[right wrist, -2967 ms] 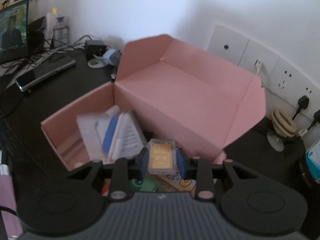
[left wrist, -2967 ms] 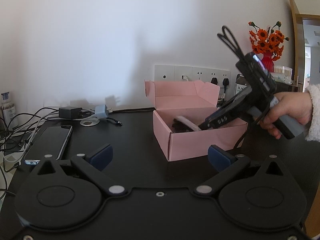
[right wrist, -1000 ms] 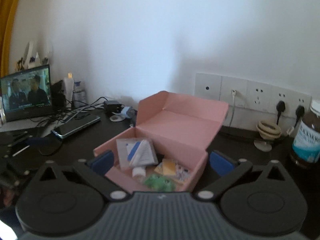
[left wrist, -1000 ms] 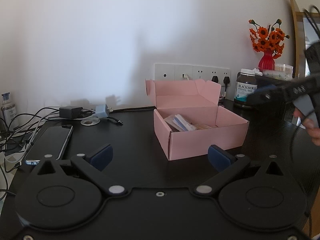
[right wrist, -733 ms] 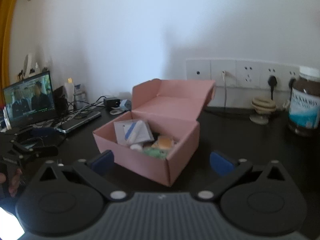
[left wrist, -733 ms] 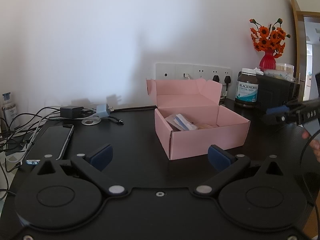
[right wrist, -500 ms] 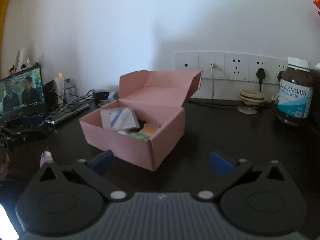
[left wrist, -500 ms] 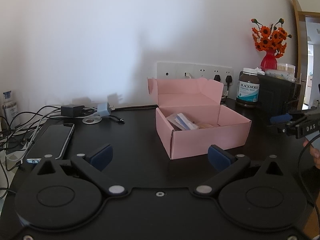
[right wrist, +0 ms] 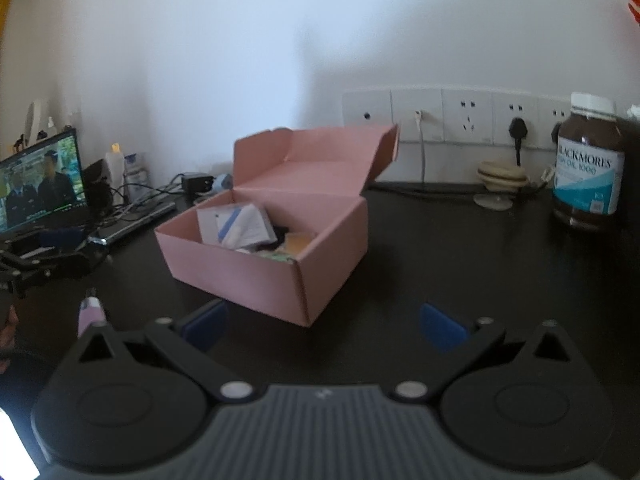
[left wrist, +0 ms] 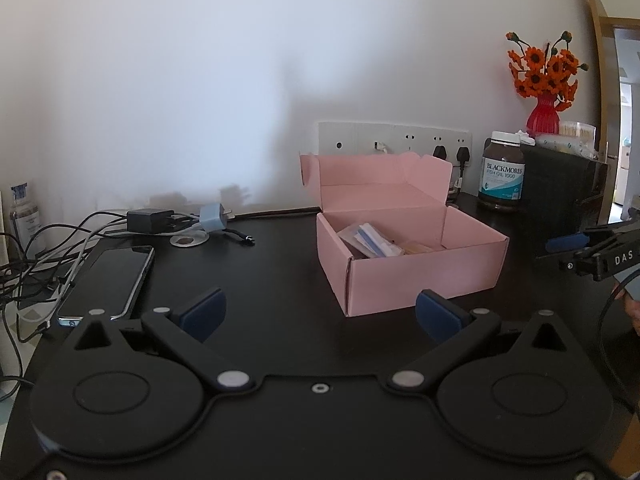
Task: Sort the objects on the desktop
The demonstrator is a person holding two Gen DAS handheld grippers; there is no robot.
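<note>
Pink box (left wrist: 416, 268) lid up; both hand-held grippers wide, empty

My left gripper (left wrist: 318, 314) is matt black plastic with blue, rubbery-looking pads (left wrist: 202, 314) and bright metal pivot pins (left wrist: 233, 379). The box (left wrist: 412, 270) is matt pink cardboard. The desk (left wrist: 272, 280) is dark and smooth. The bottle (right wrist: 588, 168) is glossy brown with a paper label.

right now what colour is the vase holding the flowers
Red, holding orange flowers; the vase shows best in the left wrist view.
</note>
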